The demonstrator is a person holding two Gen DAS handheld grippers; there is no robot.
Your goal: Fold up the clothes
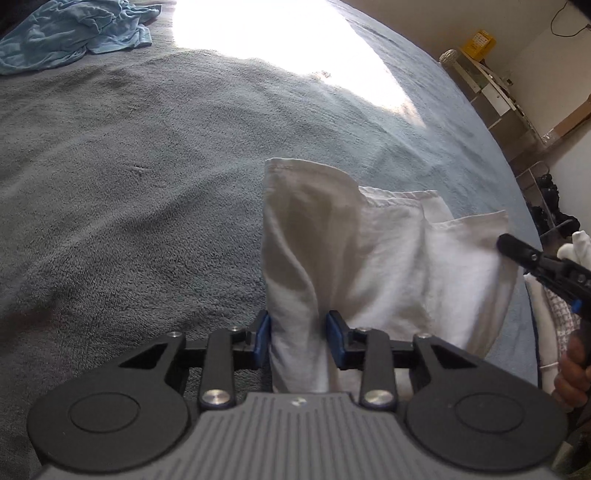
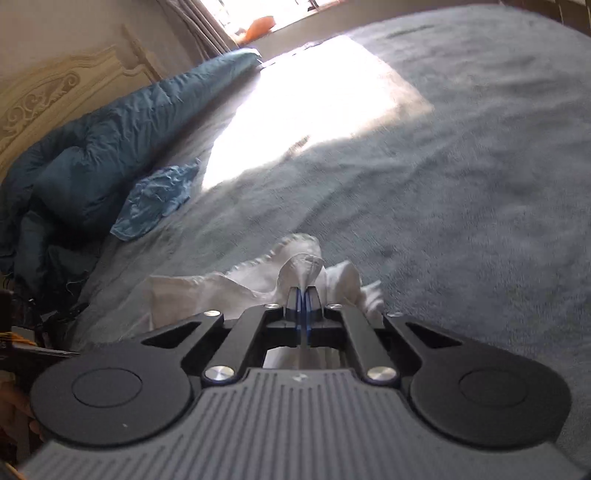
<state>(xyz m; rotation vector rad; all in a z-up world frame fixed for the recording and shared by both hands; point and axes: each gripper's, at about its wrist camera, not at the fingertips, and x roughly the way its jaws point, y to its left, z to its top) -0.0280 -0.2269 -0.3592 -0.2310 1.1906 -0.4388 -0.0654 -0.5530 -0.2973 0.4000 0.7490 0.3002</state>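
The grey blanket [image 1: 147, 184] carries one crumpled blue garment [image 1: 74, 33], unfolded. The white garment [image 1: 369, 251] is lifted, folding apparently unfinished: left gripper [image 1: 298, 334] pinches a thick fold, right gripper [image 2: 305, 295] is clenched on an edge.

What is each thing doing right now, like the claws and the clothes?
Left claw: closed around a bunched fold of the white cloth.
Right claw: shut tight on a pinch of the white cloth.
White cloth: held up off the bed, hanging in folds.
Blue shirt: crumpled, lying loose on the bed.
Blanket: spread flat over the bed, part in sun.
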